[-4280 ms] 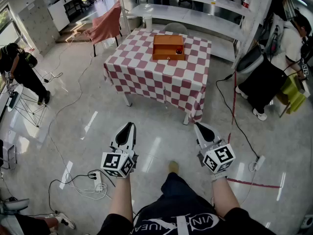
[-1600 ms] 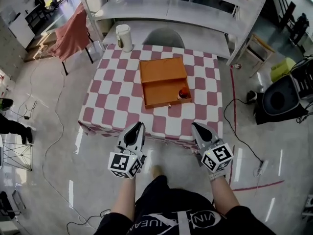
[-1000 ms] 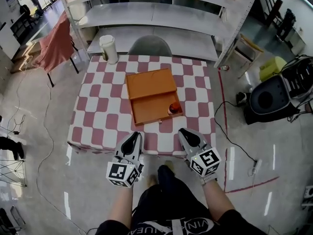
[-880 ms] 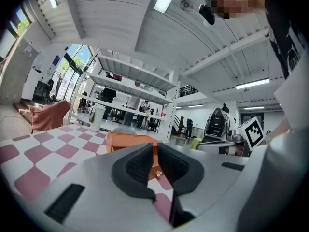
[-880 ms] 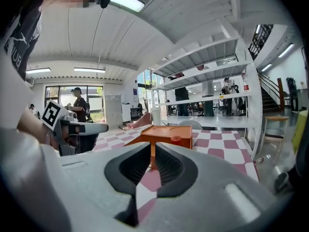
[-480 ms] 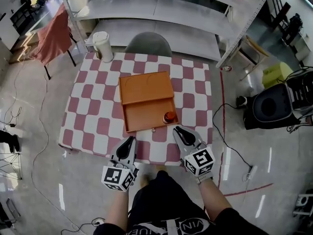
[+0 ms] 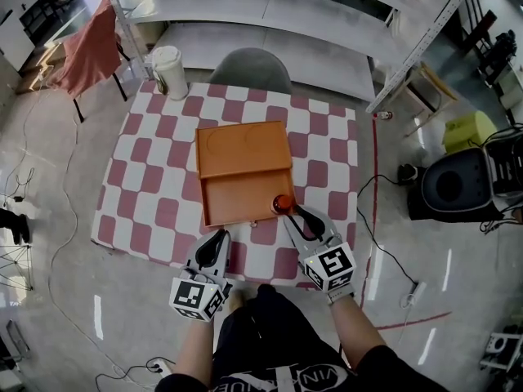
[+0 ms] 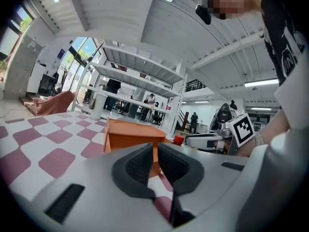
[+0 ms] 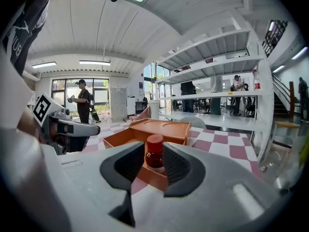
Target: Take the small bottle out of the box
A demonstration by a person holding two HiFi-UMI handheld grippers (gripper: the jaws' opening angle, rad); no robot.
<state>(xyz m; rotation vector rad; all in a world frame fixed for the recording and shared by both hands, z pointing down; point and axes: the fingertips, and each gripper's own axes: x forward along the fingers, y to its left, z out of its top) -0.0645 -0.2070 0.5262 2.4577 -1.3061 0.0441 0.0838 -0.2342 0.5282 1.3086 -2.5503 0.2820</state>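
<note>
Box (image 7: pixel 243 172) of orange colour lies open in the middle of the checked worktop (image 7: pixel 147 186), its lid folded flat toward the far side and its shallow tray toward the person. In the tray stands the bottle (image 7: pixel 283 204), small and dark red with a red cap, upright in the near right corner, close to the walls. The right claw (image 7: pixel 304 221) is just beside that corner, low over the near part of the worktop. Its jaws have just been opening and stand spread. In the right gripper view the bottle lines up with the gap but sits beyond the tips, untouched, with the tray's near wall in front of it. The left claw (image 7: pixel 214 247) is over the worktop's near edge, short of the box's near left corner, its jaws all but pressed together on nothing. A white jug (image 7: pixel 169 72) stands at the far left corner. A grey chair (image 7: pixel 251 66) is tucked against the far edge, with white shelves (image 7: pixel 245 23) behind it.
</note>
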